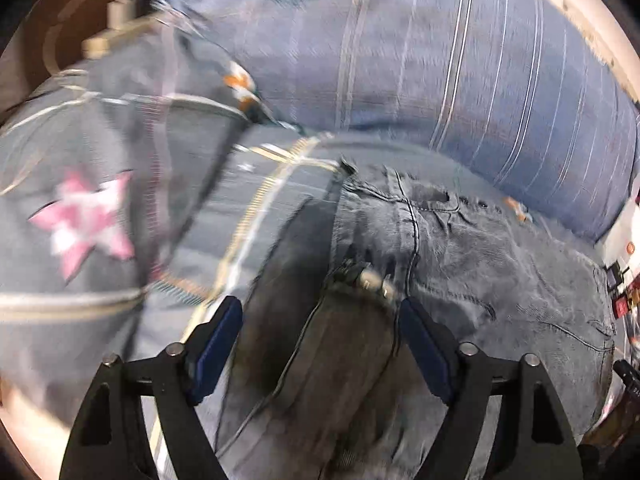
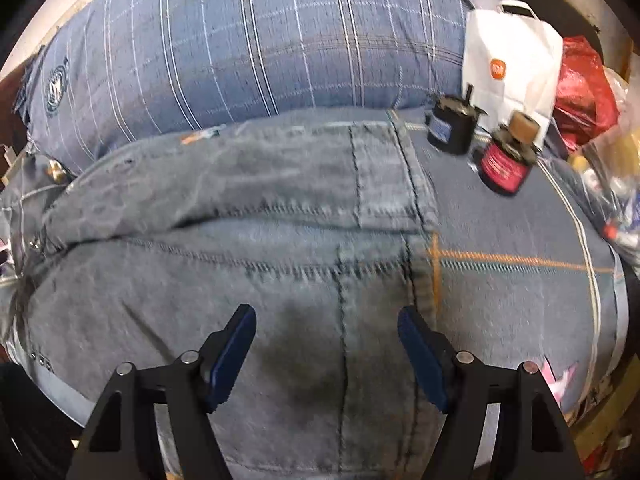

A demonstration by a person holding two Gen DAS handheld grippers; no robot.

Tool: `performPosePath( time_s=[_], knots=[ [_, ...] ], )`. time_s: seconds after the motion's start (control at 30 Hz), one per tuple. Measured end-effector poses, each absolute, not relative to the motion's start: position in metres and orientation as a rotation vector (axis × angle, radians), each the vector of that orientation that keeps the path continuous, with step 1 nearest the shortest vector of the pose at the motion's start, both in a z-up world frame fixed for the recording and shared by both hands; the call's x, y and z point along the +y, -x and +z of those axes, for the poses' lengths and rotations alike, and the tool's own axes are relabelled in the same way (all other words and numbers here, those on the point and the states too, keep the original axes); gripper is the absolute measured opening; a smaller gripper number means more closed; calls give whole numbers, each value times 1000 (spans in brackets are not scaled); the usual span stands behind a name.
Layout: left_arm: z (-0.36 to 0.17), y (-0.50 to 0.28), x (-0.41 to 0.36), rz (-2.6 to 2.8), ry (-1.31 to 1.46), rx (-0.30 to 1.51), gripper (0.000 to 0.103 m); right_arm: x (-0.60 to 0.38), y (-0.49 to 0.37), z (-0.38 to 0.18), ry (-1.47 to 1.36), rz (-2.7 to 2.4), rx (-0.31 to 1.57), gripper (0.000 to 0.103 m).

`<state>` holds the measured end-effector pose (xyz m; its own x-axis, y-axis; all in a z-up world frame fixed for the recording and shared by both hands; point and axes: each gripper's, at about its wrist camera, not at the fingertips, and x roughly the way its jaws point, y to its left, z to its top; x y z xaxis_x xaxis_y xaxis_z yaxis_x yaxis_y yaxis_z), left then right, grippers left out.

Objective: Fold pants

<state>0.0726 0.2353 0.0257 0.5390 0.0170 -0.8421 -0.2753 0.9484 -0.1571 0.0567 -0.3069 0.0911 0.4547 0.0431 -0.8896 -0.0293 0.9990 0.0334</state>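
Faded blue jeans (image 1: 460, 264) lie on a bed. In the left wrist view their folded edge with a metal button runs under my left gripper (image 1: 320, 308), which hangs above the denim, open, with nothing pressed between its blue pads. In the right wrist view the jeans (image 2: 248, 248) spread flat with stitched seams and a hem (image 2: 384, 184) at the upper right. My right gripper (image 2: 326, 316) is open just above the cloth, and its pads touch nothing that I can make out.
A blue plaid pillow (image 2: 248, 48) lies behind the jeans. The grey bedspread (image 1: 96, 184) carries a pink star (image 1: 86, 220). A black spool (image 2: 450, 128), a red spool (image 2: 504, 160), a white paper bag (image 2: 512, 60) and a red bag (image 2: 584, 88) stand at the right.
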Motion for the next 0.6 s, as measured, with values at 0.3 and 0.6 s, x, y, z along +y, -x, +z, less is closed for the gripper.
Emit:
performPosePath(
  time_s=[0.3,0.6],
  knots=[
    [-11,-126,226,131,288,1116,33,-317,-89,97,-67,37,1094,76],
    [-14,-109,244,245,289,1072,32,-331,-103,107,-111,3,1052,76]
  ],
)
